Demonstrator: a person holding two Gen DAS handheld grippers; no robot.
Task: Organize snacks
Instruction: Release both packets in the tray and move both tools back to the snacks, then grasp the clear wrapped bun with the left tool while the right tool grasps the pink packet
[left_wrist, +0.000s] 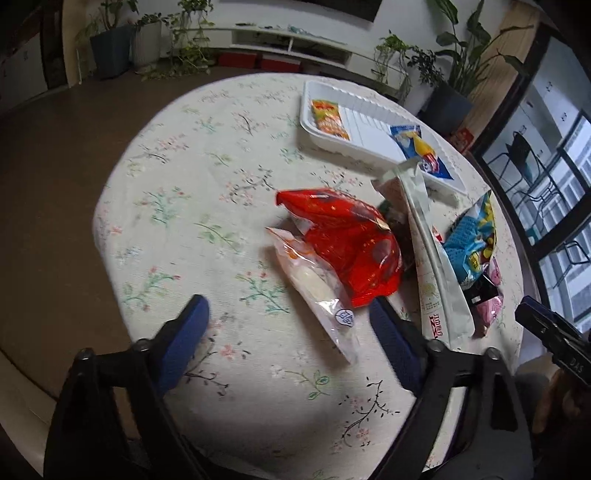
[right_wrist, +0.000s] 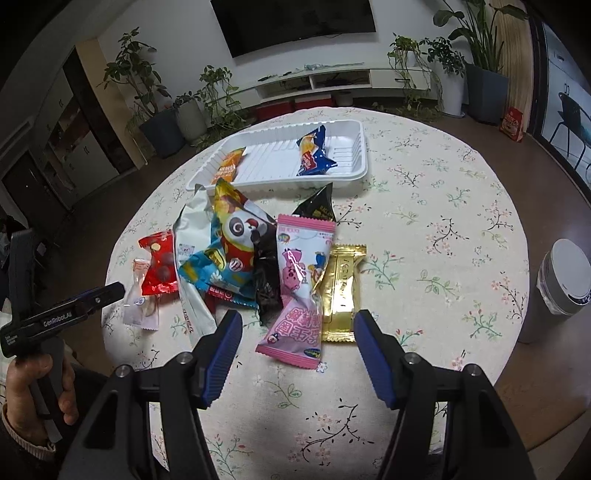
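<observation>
Snacks: crinkly packets heaped on the surface before white tray.
Left claw: gaping around clear packet.
Right claw: gaping around pink packet.
Handling: likely light, slippery; pinch sealed ends.

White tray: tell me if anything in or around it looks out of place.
The white tray holds only two packets; the other snacks lie in an overlapping heap on the tablecloth beside it. Nothing looks spilled or torn.
</observation>
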